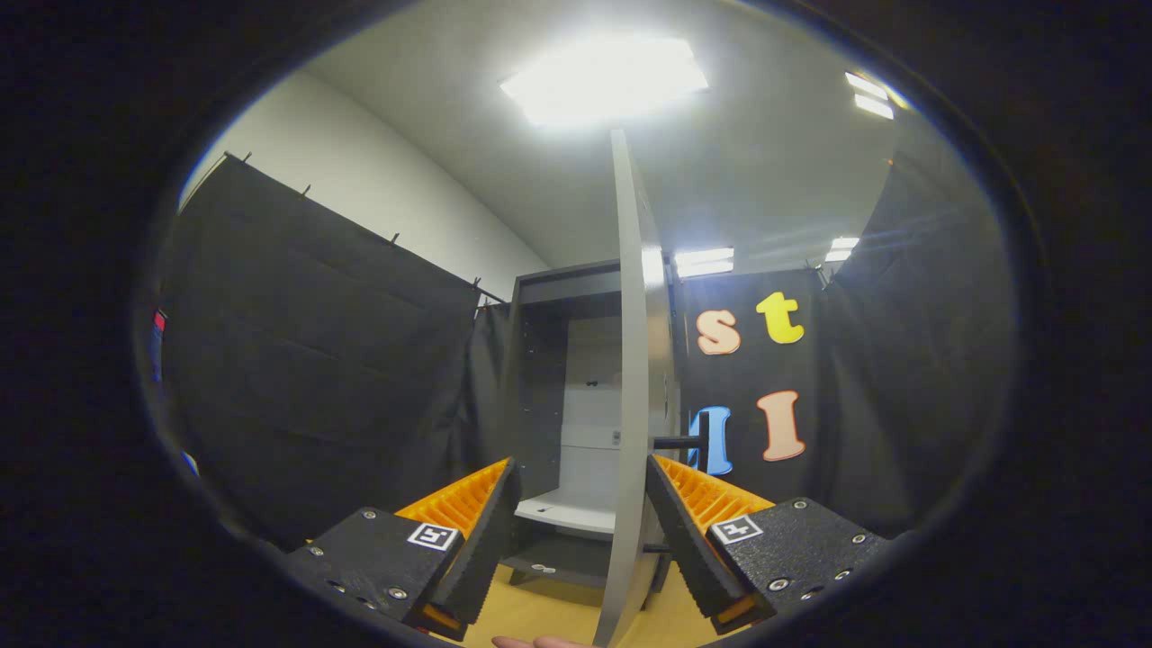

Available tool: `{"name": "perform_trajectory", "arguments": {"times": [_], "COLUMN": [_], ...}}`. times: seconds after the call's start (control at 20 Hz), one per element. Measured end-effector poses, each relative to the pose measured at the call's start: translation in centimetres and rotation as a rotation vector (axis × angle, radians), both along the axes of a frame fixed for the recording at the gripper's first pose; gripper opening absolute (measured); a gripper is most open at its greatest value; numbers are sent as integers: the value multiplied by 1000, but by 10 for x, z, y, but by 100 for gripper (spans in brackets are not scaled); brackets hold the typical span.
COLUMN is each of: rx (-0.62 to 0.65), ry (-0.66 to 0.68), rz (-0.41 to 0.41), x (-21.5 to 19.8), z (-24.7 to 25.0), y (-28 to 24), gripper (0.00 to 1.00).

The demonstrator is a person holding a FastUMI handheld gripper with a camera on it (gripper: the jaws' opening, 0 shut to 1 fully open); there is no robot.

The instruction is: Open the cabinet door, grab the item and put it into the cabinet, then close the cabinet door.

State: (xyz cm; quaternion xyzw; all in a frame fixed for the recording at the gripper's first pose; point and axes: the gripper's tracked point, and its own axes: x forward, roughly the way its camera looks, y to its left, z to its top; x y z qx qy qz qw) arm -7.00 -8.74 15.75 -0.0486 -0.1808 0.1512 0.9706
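The dark cabinet (558, 286) stands straight ahead with its door (634, 360) swung open and seen edge-on as a tall grey slab. My gripper (580, 472) is open, and the door's edge stands between the two fingers, close against the right finger (684, 531) and well apart from the left finger (481, 531). A dark bar handle (679, 442) sticks out from the door's right face, just above the right fingertip. Inside the cabinet I see a pale back wall and a white shelf (562, 513) with nothing on it.
Black cloth walls close in the booth on the left (315, 378) and right (900, 387). A light wooden tabletop (531, 616) lies under the fingers and the cabinet. A person's fingertip (540, 643) shows below the fingers.
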Motion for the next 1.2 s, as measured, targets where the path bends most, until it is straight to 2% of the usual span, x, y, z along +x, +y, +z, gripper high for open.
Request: {"name": "perform_trajectory", "arguments": {"times": [0.1, 0.2, 0.35, 0.4, 0.55, 0.7, 0.75, 1.0, 1.1, 1.2], "rx": [-69, -79, -12, -5, -36, -66, -99, -180, -169, -121], "ry": [-35, -34, -12, -30, -69, -45, -49, 41, 89, 217], "rz": [-113, -180, -181, -157, -31, 198, 244, 456, 535, 626], "x": [2, 4, -4, -12, -40, -74, -79, -67, -49, -28], "z": [2, -1, 5, 12, 22, -1, -8, -84, -124, -176], "y": [-4, -5, -8, -4, 18, 92, 112, 211, 248, 279], "gripper": [90, 95, 97, 97, 97, 97, 97, 98, 95, 95]}}
